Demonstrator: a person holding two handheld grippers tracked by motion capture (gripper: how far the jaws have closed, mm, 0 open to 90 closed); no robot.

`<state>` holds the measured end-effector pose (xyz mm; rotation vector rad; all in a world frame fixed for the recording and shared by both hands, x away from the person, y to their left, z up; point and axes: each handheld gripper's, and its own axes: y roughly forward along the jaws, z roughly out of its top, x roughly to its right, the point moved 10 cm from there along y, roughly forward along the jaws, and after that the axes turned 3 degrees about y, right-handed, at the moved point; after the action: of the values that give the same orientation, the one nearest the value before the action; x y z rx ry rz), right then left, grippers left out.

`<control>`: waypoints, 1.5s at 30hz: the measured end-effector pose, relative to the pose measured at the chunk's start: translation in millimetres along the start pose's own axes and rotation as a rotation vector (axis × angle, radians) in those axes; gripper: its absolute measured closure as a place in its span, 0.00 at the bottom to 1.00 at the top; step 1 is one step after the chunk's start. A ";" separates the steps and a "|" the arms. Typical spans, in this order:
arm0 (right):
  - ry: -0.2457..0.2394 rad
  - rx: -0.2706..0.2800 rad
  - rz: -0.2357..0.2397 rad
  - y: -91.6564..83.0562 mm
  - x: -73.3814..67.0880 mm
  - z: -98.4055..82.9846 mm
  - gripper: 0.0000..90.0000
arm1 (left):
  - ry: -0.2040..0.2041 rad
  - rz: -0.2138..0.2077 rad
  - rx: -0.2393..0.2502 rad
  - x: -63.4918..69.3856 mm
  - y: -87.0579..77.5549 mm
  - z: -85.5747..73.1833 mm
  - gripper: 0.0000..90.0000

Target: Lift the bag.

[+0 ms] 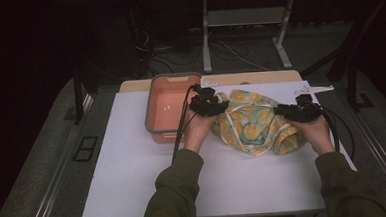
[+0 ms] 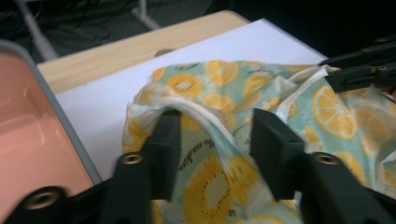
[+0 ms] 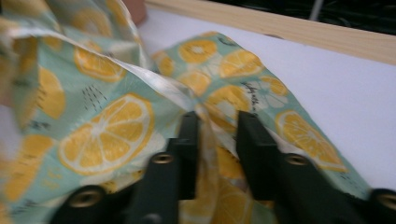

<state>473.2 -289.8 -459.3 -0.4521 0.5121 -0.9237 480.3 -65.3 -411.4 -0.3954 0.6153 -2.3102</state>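
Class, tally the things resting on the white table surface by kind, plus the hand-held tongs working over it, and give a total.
Lemon-print cloth: 1
Orange tub with grey rim: 1
Hand-held tongs: 2, the left tongs and the right tongs
Total: 4

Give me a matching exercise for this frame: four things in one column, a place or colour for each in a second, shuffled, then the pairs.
Things:
1. lemon-print cloth
2. bin
3. left claw
4. right claw

Places or colours:
A. salmon pink inside with a grey rim, at the table's left rear
B. at the cloth's right end, jaws either side of a fold
C. bunched on the white table top between the two hands
D. at the cloth's left end, beside the bin

Pairs: 1-C, 2-A, 3-D, 4-B
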 end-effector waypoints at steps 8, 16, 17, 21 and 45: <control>-0.007 0.084 0.113 -32.1 -23.5 16.4 0.36 | 0.059 -0.046 0.049 7.1 -34.8 2.0 0.29; -0.116 0.100 0.151 -62.0 -60.3 15.9 0.30 | 0.130 -0.120 0.079 21.2 -82.2 -21.2 0.22; -0.134 0.101 0.156 -65.3 -66.0 13.7 0.30 | 0.133 -0.130 0.084 22.5 -88.2 -26.1 0.21; -0.171 0.093 0.211 -74.7 -88.5 -0.4 0.29 | 0.146 -0.167 0.095 25.5 -111.7 -51.9 0.20; -0.202 0.041 0.260 -56.5 -124.0 -99.3 0.16 | 0.143 -0.166 0.040 11.2 -145.9 -156.1 0.00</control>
<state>316.6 -230.4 -478.4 -0.4247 0.3565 -0.6292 322.8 69.7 -463.8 -0.2727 0.6255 -2.5220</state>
